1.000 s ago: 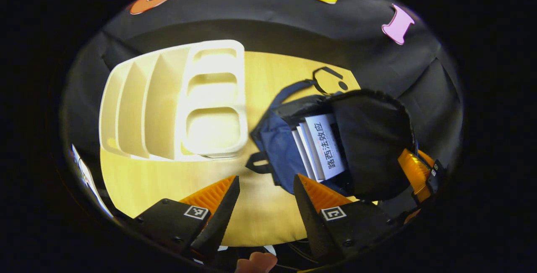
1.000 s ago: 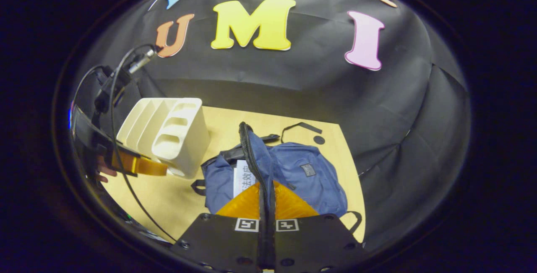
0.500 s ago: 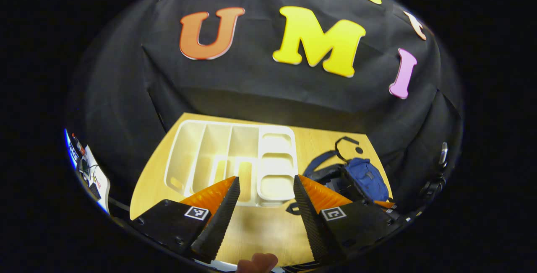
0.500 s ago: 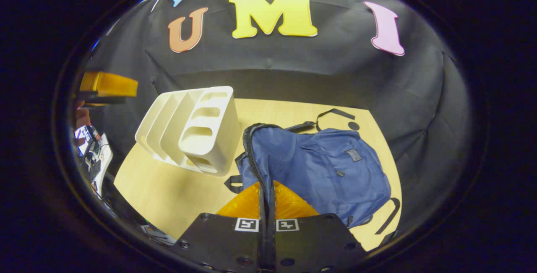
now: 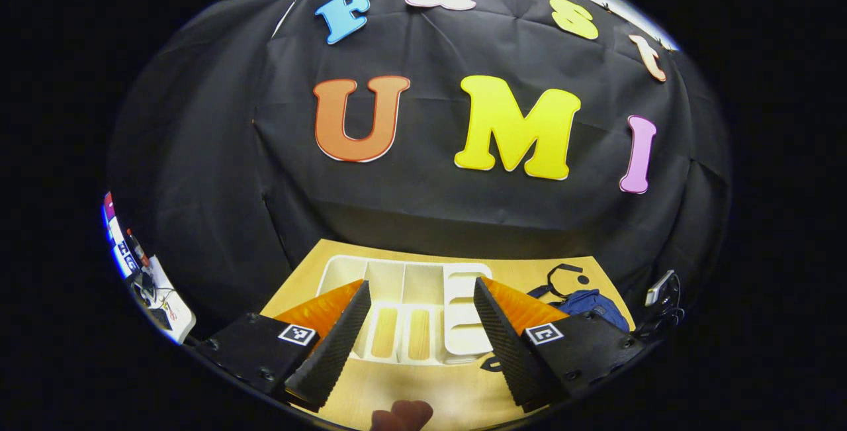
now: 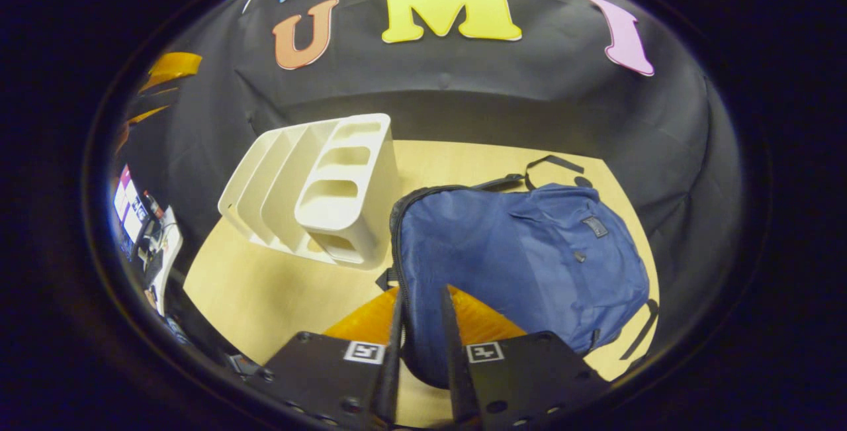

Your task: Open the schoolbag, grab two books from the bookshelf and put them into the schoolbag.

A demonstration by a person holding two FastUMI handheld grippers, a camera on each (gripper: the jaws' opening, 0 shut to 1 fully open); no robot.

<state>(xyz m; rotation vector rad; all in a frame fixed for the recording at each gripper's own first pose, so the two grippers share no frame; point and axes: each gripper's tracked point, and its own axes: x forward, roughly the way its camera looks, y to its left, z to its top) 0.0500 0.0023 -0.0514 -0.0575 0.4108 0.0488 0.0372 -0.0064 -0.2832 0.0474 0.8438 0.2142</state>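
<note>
Schoolbag (image 6: 523,259) lay flat on the table (image 6: 265,298), just right of the empty bookshelf (image 6: 317,192). My right gripper (image 6: 420,325) had its fingers parted slightly around the bag's edge. Left gripper (image 5: 417,325) hung spread above the shelf. I judged: release cleanly, don't drag the flap.

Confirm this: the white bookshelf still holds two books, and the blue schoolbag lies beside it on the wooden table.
Not quite: the white bookshelf holds no books; its slots are empty in the right gripper view. The blue schoolbag does lie beside it on the wooden table.

bookshelf (image 6: 317,192) left of schoolbag (image 6: 523,259) (touching)
</note>
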